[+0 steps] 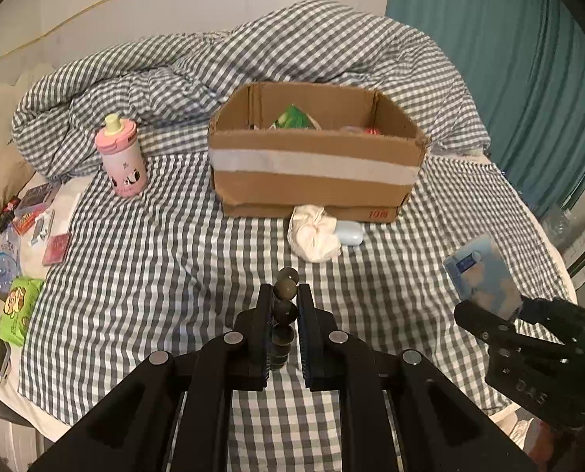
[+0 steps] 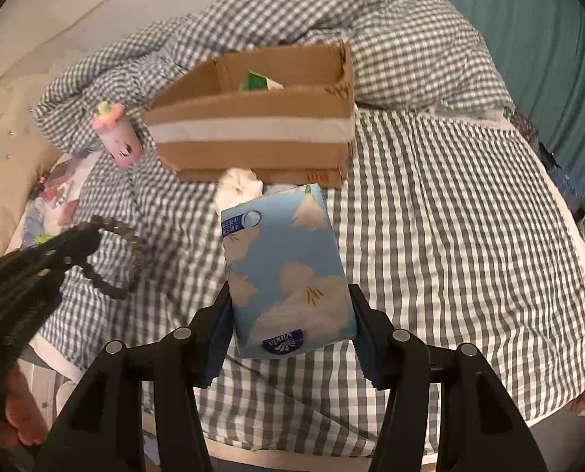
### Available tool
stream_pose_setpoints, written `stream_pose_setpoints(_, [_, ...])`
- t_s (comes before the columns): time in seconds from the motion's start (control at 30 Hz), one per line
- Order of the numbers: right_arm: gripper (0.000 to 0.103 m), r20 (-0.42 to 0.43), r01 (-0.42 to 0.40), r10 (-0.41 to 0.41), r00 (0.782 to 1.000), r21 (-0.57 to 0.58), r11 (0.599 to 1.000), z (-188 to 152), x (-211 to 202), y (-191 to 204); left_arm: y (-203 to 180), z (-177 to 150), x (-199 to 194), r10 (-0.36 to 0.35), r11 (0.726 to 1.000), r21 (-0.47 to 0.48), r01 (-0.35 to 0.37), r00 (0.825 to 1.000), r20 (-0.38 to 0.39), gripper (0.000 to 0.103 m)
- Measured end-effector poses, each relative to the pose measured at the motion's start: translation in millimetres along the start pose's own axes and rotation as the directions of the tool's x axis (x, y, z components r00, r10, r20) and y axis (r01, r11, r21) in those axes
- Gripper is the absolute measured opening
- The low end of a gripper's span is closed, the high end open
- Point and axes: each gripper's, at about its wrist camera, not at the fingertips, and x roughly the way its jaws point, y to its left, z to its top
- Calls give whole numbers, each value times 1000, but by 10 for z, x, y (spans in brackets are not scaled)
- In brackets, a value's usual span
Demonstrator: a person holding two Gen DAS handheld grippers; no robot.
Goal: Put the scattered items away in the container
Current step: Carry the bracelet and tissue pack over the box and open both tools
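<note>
You are carrying a bead bracelet (image 1: 285, 310) pinched in your left gripper (image 1: 285, 306) and a tissue pack (image 2: 288, 275) clamped in your right gripper (image 2: 290, 306), with the partly filled cardboard box (image 1: 316, 165) at twelve o'clock and the pink bottle (image 1: 121, 157) at ten o'clock waiting.

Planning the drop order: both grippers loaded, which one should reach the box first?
Left, probably. Left gripper faces the cardboard box squarely with its bead string; right gripper's tissue pack sits off to the side.
</note>
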Motion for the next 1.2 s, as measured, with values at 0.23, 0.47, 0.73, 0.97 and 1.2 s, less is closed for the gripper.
stream_pose_setpoints(0.23, [54,1,-10,10,1000,-17,1000,65,-47,55,0,83,72,2,1000,7,-2,1000,-13,11])
stream_pose_setpoints(0.47, [54,110,-13,18,994,-44,999,745,-285,70,-39,561,80,-22,999,39,20,999,33,11])
stream_pose_setpoints(0.73, [54,111,-49,49,993,0,999,1771,155,-133,-104,1649,372,-34,997,70,27,995,93,11])
stream_pose_setpoints(0.97, [75,93,-61,58,994,23,998,2174,719,-223,-104,2116,934,11,997,69,-19,994,112,16])
stream_pose_setpoints(1.2, [91,119,-65,52,992,105,992,2089,735,-445,58,2004,1134,89,995,32,-95,983,158,103])
